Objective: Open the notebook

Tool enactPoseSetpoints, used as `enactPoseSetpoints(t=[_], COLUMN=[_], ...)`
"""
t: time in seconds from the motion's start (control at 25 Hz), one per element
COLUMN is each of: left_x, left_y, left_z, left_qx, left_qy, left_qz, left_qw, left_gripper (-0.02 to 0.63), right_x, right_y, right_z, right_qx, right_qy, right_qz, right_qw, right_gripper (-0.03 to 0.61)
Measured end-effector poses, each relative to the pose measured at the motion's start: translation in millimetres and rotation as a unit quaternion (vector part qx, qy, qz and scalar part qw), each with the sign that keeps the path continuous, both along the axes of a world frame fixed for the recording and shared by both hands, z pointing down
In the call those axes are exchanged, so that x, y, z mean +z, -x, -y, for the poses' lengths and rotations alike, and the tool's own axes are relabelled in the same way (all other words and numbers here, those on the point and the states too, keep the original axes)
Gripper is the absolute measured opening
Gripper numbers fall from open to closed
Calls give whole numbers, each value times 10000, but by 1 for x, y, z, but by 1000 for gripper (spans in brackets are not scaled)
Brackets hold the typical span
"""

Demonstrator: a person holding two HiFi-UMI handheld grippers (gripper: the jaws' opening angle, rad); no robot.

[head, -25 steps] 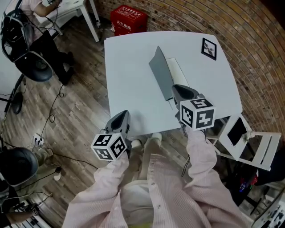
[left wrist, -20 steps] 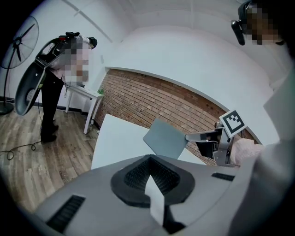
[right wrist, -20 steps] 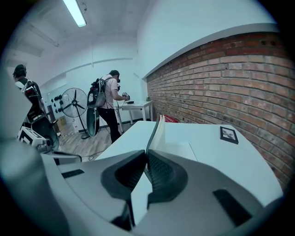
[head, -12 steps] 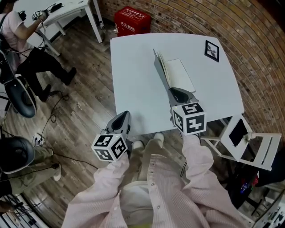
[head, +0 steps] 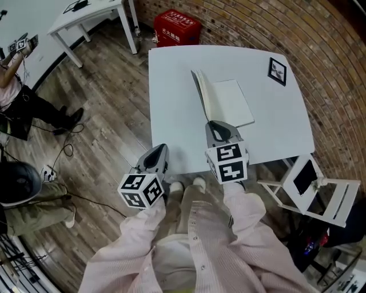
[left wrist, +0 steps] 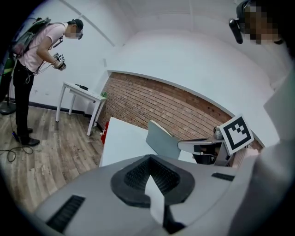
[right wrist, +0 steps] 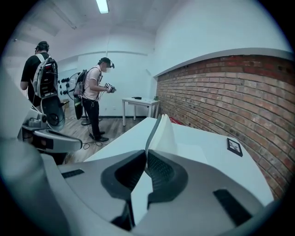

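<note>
Now, limits of view first. In the head view the near edge of the notebook (head: 223, 109) is hidden behind the right gripper (head: 216, 125). Both hands are covered by the gripper bodies and their marker cubes (head: 227, 162); only the pink sleeves (head: 246, 206) show. The print on the red box (head: 177, 26) is too small to read. A bystander (head: 14, 86) at the left is cut off by the frame edge. Whether the exposed pages (head: 235, 102) carry writing cannot be made out; they look plain.

Pose.
- Right gripper: reaches over the near edge of the table (head: 171, 86), pointing away from the person and tilted down. Its jaws are clamped on the near end of the grey cover (head: 201, 94); in the right gripper view the cover's edge runs straight in between the pads.
- Cover: stands roughly upright, rising from the left side of the pages, which lie flat near the middle of the table.
- Left gripper (head: 157, 150): hangs beside the table's near left corner, apart from the notebook, tilted slightly down. In the left gripper view its jaws are pressed together with nothing between them.

Counts.
- Notebook: one.
- Grippers: two, one cube each.
- Marker card (head: 278, 71), far right of the table: one.
- Tables: two, counting the second table (head: 91, 14) at far left.
- Red box: one.
- White folding chair (head: 320, 191), right of the table: one.
- Bystander count in the right gripper view: two.
</note>
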State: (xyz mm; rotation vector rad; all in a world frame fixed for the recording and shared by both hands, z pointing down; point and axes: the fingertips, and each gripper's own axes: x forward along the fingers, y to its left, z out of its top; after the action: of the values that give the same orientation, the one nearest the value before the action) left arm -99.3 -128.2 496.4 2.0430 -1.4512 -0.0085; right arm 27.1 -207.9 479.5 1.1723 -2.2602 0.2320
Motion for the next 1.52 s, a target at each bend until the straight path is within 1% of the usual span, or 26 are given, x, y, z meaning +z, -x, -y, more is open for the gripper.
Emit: enactPoseSetpoints(t=[0.44,0.8,1.08,1.4,1.52], left_x=[11,20,24,25,24], left_y=[5,13,18,19,18], left_z=[-16,-24,-30,-32,-31], left_qx=[-112,-150,-181,-230,-253], left_qy=[131,255,292,307,300], left_qz=[40,73,92,109,106], left_qw=[9998,9995,9994,9992,9992], left_gripper=[-8,-8,-8,-8,-8], right_x=[37,72,89,97,99], right_y=[36,52,57,60,61], right_z=[-19,-25,-28,-28,-29], right_qx=[-436,-511,-519,-577,-612], right_qy=[17,236,391,543,639], right_qz=[-536,-970,-1049,-1016,-901], right_qw=[9976,9937,9924,9917,9920], right_gripper=[25,26,31,34,37])
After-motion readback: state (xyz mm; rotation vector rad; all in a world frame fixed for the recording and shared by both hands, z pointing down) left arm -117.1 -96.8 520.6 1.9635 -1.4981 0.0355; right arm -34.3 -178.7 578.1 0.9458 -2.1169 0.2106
